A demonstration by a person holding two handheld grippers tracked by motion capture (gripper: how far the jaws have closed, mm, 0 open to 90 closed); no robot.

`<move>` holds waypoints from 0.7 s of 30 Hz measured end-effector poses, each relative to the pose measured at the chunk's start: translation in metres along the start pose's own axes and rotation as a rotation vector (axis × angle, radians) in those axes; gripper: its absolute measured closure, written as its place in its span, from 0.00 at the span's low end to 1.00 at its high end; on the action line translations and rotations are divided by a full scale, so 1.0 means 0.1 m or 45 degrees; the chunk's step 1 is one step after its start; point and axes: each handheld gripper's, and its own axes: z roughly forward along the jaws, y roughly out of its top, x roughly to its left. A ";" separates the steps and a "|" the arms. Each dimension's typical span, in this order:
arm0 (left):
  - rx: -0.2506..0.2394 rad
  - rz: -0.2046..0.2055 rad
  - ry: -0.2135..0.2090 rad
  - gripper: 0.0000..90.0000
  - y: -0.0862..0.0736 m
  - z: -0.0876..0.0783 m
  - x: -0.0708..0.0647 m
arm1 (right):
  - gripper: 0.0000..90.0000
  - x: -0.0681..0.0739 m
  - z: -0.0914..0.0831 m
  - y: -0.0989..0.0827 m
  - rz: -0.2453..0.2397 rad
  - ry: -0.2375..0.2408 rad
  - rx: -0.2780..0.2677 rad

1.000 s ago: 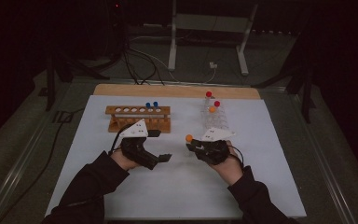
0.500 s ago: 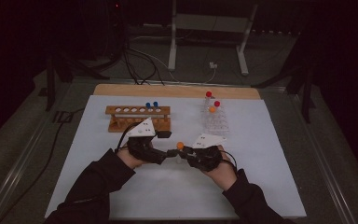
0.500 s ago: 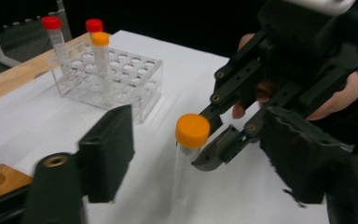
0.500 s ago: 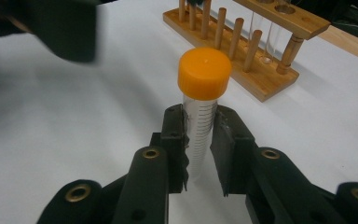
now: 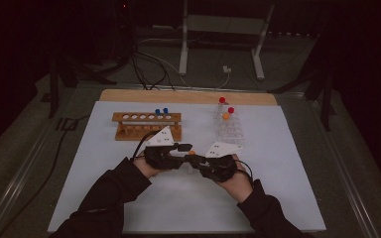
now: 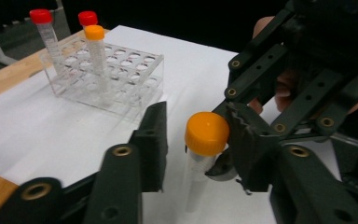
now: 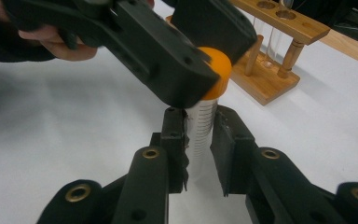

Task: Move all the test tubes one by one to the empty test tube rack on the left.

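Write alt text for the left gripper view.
An orange-capped tube stands between the left claw's black jaws, which have just been closing toward its cap. The right claw grips it; behind, a clear rack holds three capped tubes.

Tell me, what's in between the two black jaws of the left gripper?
The orange cap of a clear tube, seen in the left gripper view. The left gripper has just been closing around it, while the right gripper clamps the tube's body.

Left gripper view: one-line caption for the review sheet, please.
Left gripper closing its fingers around the orange cap of a tube held by the right gripper, clear rack behind.
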 end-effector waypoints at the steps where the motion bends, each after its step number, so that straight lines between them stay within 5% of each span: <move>1: 0.001 0.007 0.003 0.71 0.00 0.01 0.00 | 0.84 0.00 0.00 0.00 0.001 -0.001 -0.002; 12: -0.010 0.018 -0.002 0.80 0.00 0.01 0.01 | 0.82 -0.03 0.00 -0.01 0.018 -0.003 -0.013; 21: 0.007 0.052 0.079 0.80 0.05 -0.19 0.07 | 0.51 -0.07 -0.06 -0.01 0.066 0.011 -0.073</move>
